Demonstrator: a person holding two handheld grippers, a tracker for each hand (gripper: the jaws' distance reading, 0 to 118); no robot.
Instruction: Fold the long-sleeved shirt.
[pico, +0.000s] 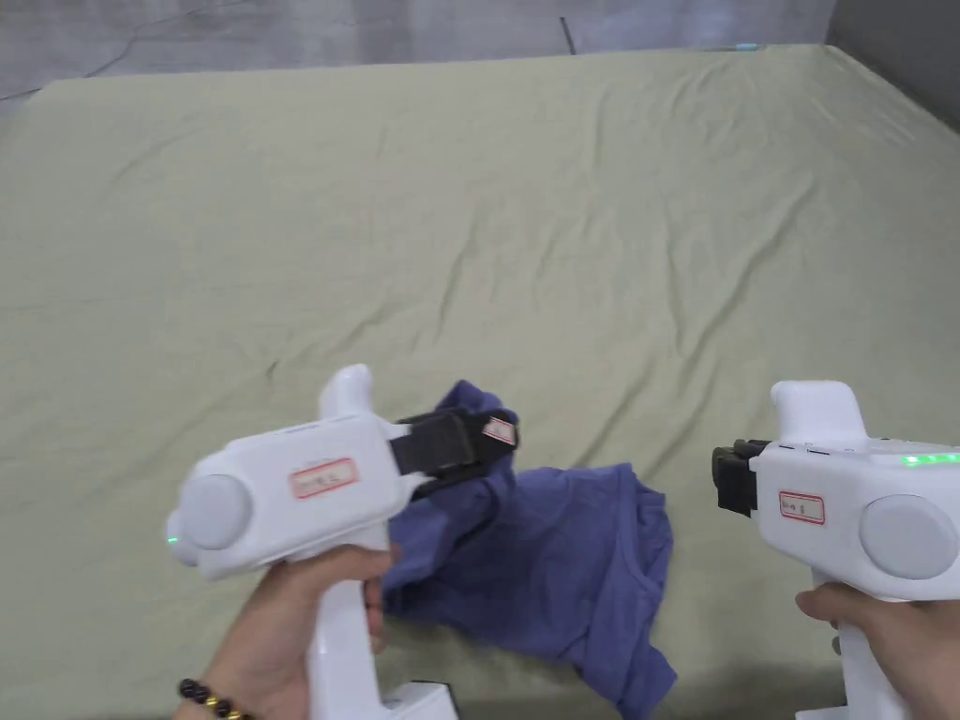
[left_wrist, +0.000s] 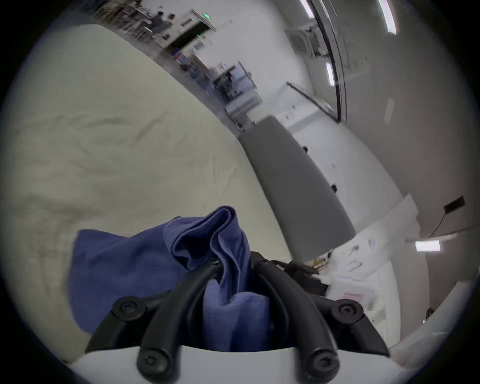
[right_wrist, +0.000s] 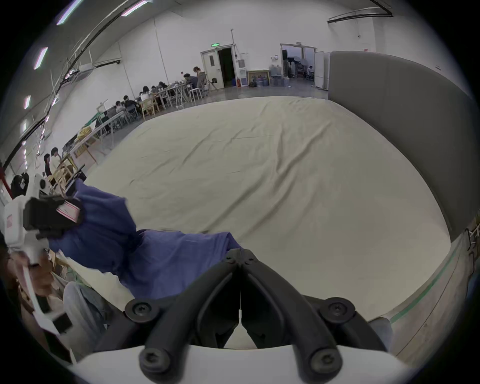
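A crumpled blue long-sleeved shirt (pico: 562, 562) lies near the front edge of the cloth-covered table (pico: 562, 234). My left gripper (pico: 487, 441) is shut on a bunched fold of it, lifting that part off the table. In the left gripper view the blue fabric (left_wrist: 228, 259) is squeezed between the two black jaws, near my left gripper (left_wrist: 233, 262) tips. My right gripper (pico: 727, 478) hovers to the right of the shirt, apart from it. In the right gripper view my right gripper (right_wrist: 240, 256) has its jaws pressed together with nothing between them, and the shirt (right_wrist: 155, 254) lies to its left.
The pale green cloth (right_wrist: 259, 169) is wrinkled and spreads far back. A grey panel (right_wrist: 402, 130) stands along the table's right side. People sit at tables (right_wrist: 155, 96) in the room behind. Hands hold both gripper handles near the front edge.
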